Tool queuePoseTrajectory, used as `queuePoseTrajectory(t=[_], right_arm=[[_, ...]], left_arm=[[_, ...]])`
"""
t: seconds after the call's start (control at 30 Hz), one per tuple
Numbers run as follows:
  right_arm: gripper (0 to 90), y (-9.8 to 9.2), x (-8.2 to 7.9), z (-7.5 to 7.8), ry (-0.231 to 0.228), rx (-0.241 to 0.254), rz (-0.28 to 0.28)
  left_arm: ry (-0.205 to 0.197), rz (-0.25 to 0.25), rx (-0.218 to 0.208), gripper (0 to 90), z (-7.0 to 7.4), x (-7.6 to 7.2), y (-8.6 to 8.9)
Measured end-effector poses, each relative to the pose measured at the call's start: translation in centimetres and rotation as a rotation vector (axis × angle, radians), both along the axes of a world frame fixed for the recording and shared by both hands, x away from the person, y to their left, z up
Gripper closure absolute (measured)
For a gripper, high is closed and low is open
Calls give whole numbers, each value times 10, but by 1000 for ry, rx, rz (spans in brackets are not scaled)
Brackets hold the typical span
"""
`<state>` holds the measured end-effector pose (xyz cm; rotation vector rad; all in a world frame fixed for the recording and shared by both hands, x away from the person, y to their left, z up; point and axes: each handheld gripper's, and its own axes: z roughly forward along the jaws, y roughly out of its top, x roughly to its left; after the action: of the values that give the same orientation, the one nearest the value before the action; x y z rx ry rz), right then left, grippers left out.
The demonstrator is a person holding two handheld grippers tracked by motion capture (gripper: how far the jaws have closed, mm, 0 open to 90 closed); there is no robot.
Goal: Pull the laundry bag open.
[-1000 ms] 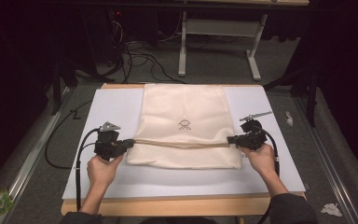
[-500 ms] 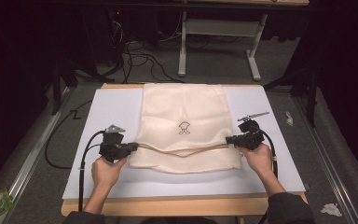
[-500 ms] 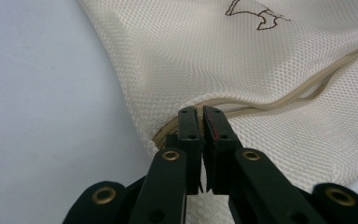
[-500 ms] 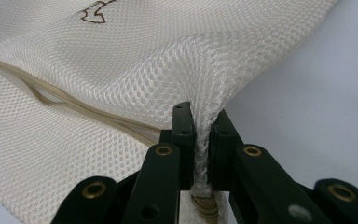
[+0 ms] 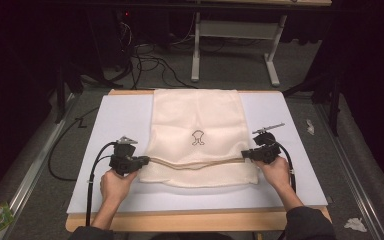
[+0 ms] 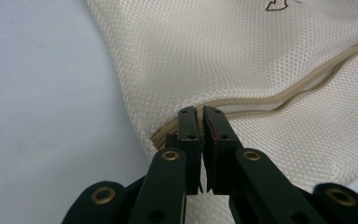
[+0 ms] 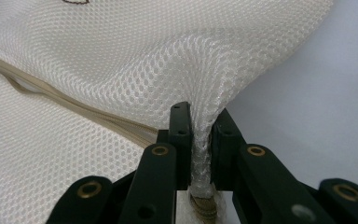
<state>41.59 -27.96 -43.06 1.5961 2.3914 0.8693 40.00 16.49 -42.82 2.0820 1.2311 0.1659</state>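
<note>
Left tool (image 6: 200, 116): jaws closed tight on the zipper end at the mesh bag's (image 5: 197, 135) left edge. Right tool (image 7: 200, 121): jaws have just been opening, bunched mesh between them, pads seemingly touching it. Bag: cream, open-weave, tan zipper (image 5: 195, 162) sagging across; small dark outline emblem (image 5: 198, 138), no readable writing. It lies flat on the white surface (image 5: 115, 120), centred.

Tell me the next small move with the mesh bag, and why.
Probably let both grippers go and draw them back. The folded edge of the mesh bag already lies across its lower part on the white board. The right gripper has just been opening, mesh between its jaws; the left gripper looks shut at the zip-edge corner.
</note>
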Motion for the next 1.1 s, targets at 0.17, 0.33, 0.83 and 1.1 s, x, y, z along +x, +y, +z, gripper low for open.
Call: queuePoseTrajectory(t=[0.17,0.33,0.83,1.1], right_arm=[[819,-1,1,-5,6,-5,-1],[803,-1,0,-8,20,-11,-6],[554,-2,-4,-3,-27,-31,-23],[442,-7,-8,4,-84,-25,-61]], left_arm=[[21,8,10,862,-8,2,0],[24,6,21,852,-10,1,0],[-58,-6,11,591,-4,-4,-3],[-126,23,-35,533,6,-7,3]])
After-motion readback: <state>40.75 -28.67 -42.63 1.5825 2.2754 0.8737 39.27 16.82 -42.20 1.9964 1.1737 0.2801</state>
